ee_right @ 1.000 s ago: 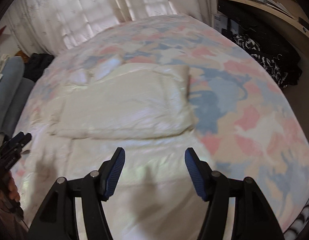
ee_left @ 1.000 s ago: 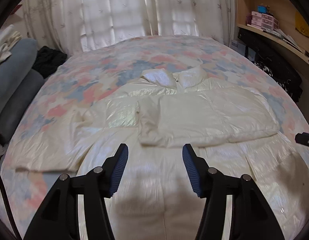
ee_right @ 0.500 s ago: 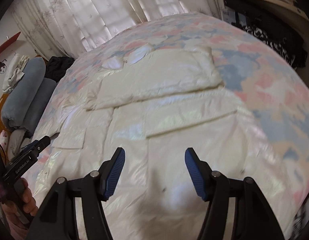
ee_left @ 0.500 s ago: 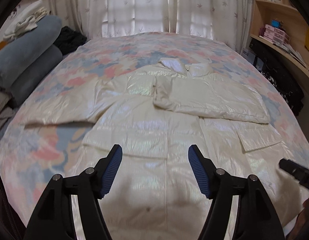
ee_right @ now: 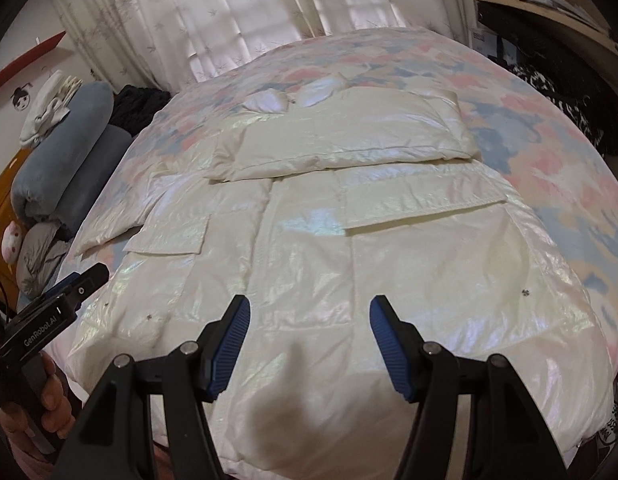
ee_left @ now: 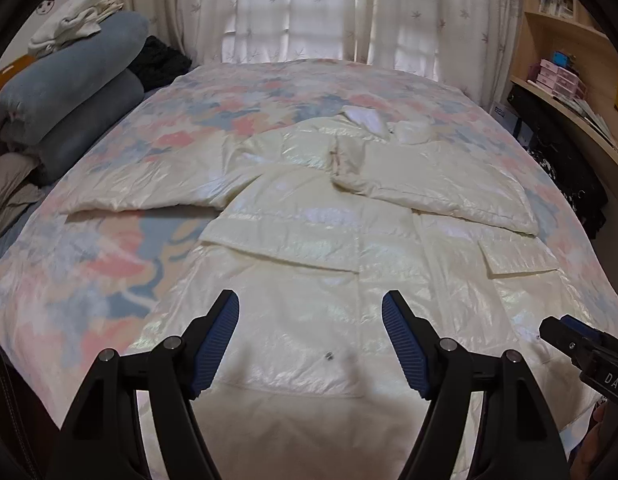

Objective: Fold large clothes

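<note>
Left wrist view: the left gripper (ee_left: 311, 340) hovers with its jaws apart and nothing between them, just above the hem end of the long, shiny cream padded coat (ee_left: 349, 248) spread on the bed with the pastel floral cover (ee_left: 89, 264). Ahead and to its left one sleeve (ee_left: 149, 196) lies stretched out; ahead-right the other sleeve (ee_left: 441, 188) is folded across the chest.

Right wrist view: the right gripper (ee_right: 309, 336) is likewise spread and empty over the hem. The slick, puffy fabric could slip from a shallow pinch, or the folded sleeve could slide off when the hem is lifted.
</note>
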A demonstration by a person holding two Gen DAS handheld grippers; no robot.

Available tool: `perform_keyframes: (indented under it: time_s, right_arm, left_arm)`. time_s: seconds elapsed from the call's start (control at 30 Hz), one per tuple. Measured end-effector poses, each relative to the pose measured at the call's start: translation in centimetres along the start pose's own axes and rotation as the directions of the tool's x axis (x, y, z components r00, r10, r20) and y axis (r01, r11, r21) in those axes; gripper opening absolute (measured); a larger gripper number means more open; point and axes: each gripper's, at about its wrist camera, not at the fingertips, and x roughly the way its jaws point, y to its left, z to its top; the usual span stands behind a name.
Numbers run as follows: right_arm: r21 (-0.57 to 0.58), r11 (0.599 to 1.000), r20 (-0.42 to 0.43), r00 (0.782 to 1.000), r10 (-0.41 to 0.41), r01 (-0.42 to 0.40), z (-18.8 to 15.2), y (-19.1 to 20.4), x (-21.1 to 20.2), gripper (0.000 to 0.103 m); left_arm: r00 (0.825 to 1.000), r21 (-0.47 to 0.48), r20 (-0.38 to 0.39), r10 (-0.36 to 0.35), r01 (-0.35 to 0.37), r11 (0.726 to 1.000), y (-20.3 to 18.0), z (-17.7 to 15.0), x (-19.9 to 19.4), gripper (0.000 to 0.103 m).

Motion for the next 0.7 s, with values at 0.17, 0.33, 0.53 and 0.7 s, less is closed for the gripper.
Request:
perform_keyframes:
  time_s: [0.17, 0.33, 0.53, 0.7]
  right_arm:
    - [-0.049, 0.999, -0.006, 1.0, -0.002, 0.002, -0.3, 2.0, 0.2, 0.062]
    - [-0.085, 0.996, -0.012, 1.0, 0.013, -0.014, 0.0, 4.3, 1.0, 0.062]
    - [-0.157, 0.987, -0.02, 1.0, 0.013, -0.016, 0.4, 7.5, 2.3, 0.062]
    - [-0.19, 0.981, -0.018, 0.999, 0.026, -0.029, 1.6, 9.8, 3.6, 0.062]
  left_arm:
    - [1.0, -0.03, -0.01, 0.014, -0.014, 0.999, 2.1, -0.4, -0.2, 0.072]
    - [0.999, -0.069, -0.026, 0.023, -0.025, 0.997, 4.4, -0.4, 0.1, 0.073]
    - [0.999, -0.115, -0.037, 0.039, -0.043, 0.992, 7.3, 0.2, 1.1, 0.073]
    - [0.997, -0.153, -0.037, 0.066, -0.071, 0.986, 10.3, 1.4, 2.1, 0.073]
